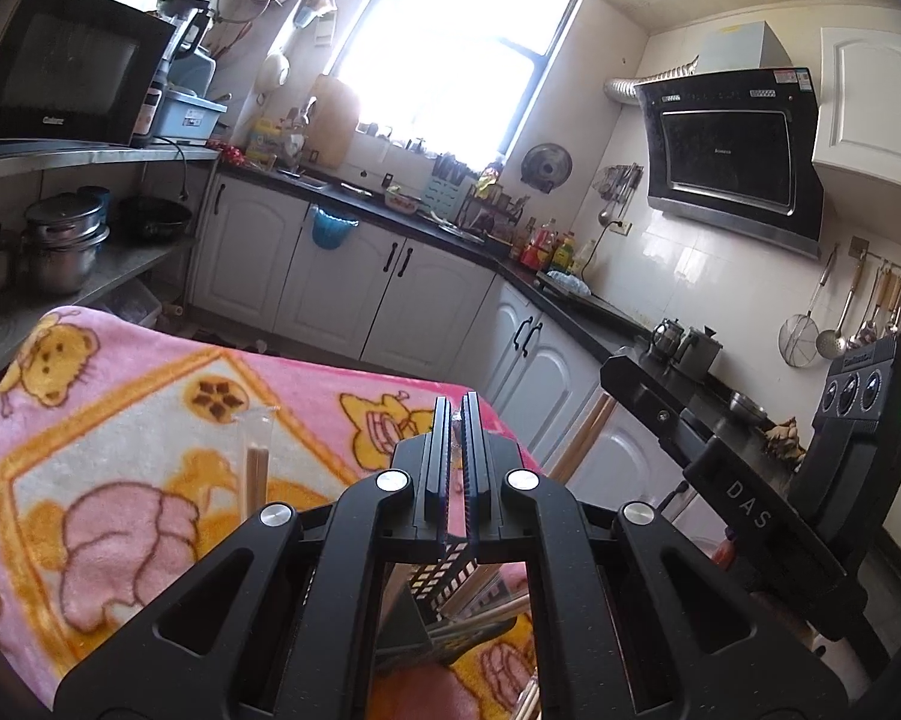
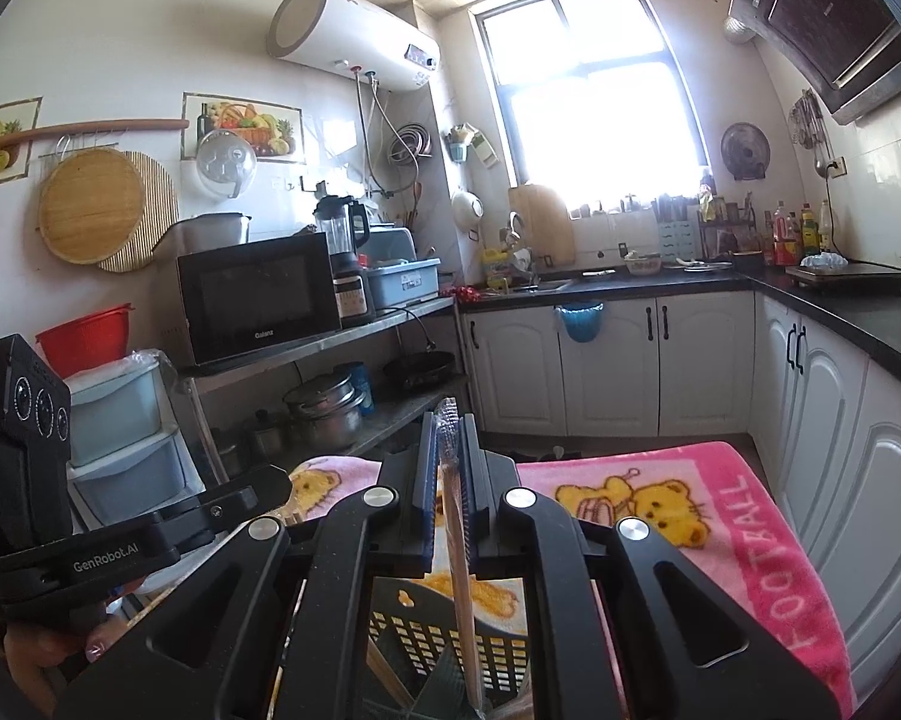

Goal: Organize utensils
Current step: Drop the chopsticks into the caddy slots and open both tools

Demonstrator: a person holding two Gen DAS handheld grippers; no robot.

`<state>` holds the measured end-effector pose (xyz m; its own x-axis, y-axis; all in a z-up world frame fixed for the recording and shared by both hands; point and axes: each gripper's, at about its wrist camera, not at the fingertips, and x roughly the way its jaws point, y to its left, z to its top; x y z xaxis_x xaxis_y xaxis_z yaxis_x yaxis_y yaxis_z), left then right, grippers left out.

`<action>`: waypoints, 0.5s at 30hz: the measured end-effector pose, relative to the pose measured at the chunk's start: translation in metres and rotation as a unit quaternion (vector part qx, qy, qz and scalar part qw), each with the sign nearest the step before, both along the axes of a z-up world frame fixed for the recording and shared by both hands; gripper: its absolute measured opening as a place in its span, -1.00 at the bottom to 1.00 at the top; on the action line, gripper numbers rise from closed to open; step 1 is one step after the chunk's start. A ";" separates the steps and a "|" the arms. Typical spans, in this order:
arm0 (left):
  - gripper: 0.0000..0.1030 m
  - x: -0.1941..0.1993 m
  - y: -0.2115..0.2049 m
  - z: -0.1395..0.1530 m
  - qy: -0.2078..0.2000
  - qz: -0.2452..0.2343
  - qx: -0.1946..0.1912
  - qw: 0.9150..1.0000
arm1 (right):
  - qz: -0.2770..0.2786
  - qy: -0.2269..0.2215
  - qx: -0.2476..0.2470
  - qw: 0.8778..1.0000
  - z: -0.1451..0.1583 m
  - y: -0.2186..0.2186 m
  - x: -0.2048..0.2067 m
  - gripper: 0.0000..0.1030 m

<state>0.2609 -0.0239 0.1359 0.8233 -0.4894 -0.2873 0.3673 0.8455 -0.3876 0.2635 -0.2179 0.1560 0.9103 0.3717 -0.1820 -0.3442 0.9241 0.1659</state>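
Note:
My right gripper [image 2: 448, 420] is shut on a pair of wooden chopsticks in a clear plastic sleeve [image 2: 457, 546]; the sleeve runs down between the jaws toward a black perforated utensil basket [image 2: 444, 642] on the pink blanket [image 2: 720, 516]. My left gripper [image 1: 456, 414] is shut, with a thin bit of clear plastic showing at its tips; what it grips is unclear. Below it lies the same basket [image 1: 444, 576]. Another sleeved chopstick pair [image 1: 257, 468] stands on the blanket [image 1: 120, 450] to the left. The right gripper's body [image 1: 750, 480] shows at the right with chopsticks [image 1: 582, 438] under it.
The blanket-covered table stands in a kitchen. White cabinets and a black counter [image 2: 840, 306] run along the right and back. A steel shelf with a microwave [image 2: 258, 294] and pots [image 2: 324, 408] is at the left. The left gripper's body [image 2: 24, 450] is close at the left.

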 end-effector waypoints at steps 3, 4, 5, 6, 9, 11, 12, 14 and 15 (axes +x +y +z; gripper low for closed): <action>-0.97 -0.001 0.000 -0.003 0.004 -0.002 0.003 1.000 | 0.000 0.006 0.002 1.000 -0.003 -0.003 -0.001 -0.67; -0.97 -0.001 -0.002 -0.004 0.005 -0.002 0.005 1.000 | -0.003 0.008 0.001 1.000 -0.004 -0.004 -0.002 -0.67; -0.97 -0.002 -0.002 -0.005 0.006 -0.001 0.006 1.000 | -0.005 0.010 0.000 1.000 -0.005 -0.004 -0.002 -0.67; -0.97 -0.002 -0.002 -0.006 0.007 -0.001 0.007 1.000 | -0.006 0.011 0.000 1.000 -0.006 -0.005 -0.003 -0.66; -0.97 -0.002 -0.002 -0.008 0.010 0.001 0.009 1.000 | -0.010 0.013 -0.002 1.000 -0.008 -0.007 -0.006 -0.63; -0.97 -0.003 0.000 -0.010 0.011 0.002 0.009 1.000 | -0.015 0.018 -0.003 1.000 -0.009 -0.009 -0.008 -0.51; -0.97 -0.004 0.000 -0.010 0.011 0.002 0.009 1.000 | -0.017 0.020 -0.004 1.000 -0.010 -0.010 -0.010 -0.47; -0.97 -0.005 0.001 -0.011 0.011 0.004 0.011 1.000 | -0.022 0.024 -0.007 0.999 -0.012 -0.012 -0.013 -0.45; -0.97 -0.006 0.002 -0.011 0.011 0.006 0.013 1.000 | -0.025 0.026 -0.008 0.999 -0.013 -0.013 -0.014 -0.42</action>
<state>0.2550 -0.0219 0.1248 0.8228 -0.4715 -0.3174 0.3483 0.8595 -0.3740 0.2498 -0.2309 0.1434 0.9164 0.3236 -0.2357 -0.2894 0.9423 0.1682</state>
